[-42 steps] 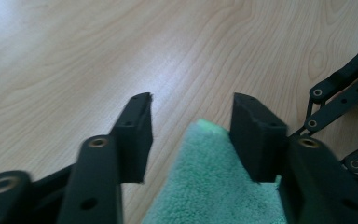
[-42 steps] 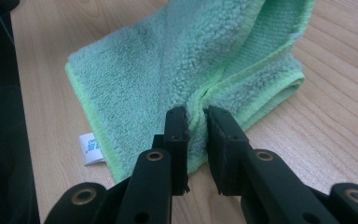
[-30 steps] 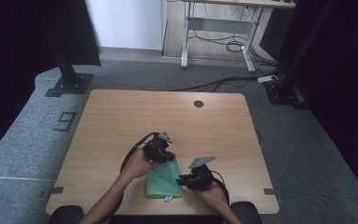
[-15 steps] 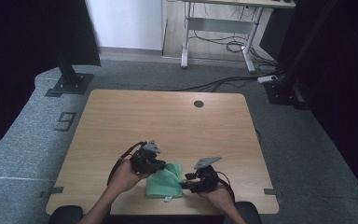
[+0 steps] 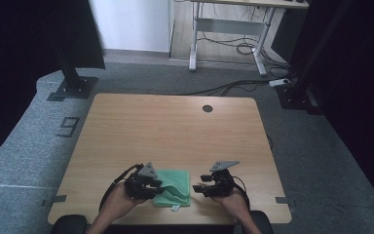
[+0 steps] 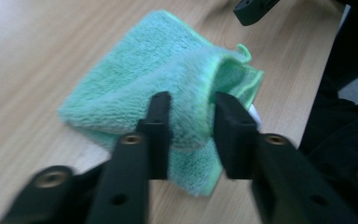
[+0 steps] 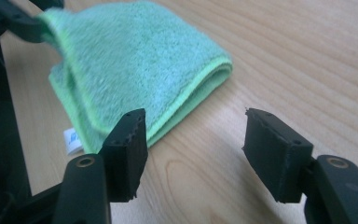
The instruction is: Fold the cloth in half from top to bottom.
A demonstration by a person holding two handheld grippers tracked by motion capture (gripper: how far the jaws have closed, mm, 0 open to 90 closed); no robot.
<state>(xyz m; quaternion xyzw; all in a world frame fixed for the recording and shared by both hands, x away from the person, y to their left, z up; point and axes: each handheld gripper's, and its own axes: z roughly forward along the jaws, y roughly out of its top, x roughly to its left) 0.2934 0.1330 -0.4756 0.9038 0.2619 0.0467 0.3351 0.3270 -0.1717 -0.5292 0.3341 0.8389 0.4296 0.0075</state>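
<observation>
You are folding the green cloth (image 5: 174, 187) that lies folded at the near edge of the tabletop (image 5: 175, 126). Your left gripper (image 6: 193, 112) has just been opening its fingers; a raised fold of cloth sits between them, and they look loose on it. Your right gripper (image 7: 193, 140) has been opening too, fingers wide, nothing between them, just beside the cloth. Next I think you let go and pat it flat. A small white tag (image 7: 73, 140) pokes out; its writing is too small to read.

Bare wooden table (image 5: 165, 126); grey carpet (image 5: 321, 161); white desk frame (image 5: 229, 29) with cables (image 5: 238, 46) behind.
</observation>
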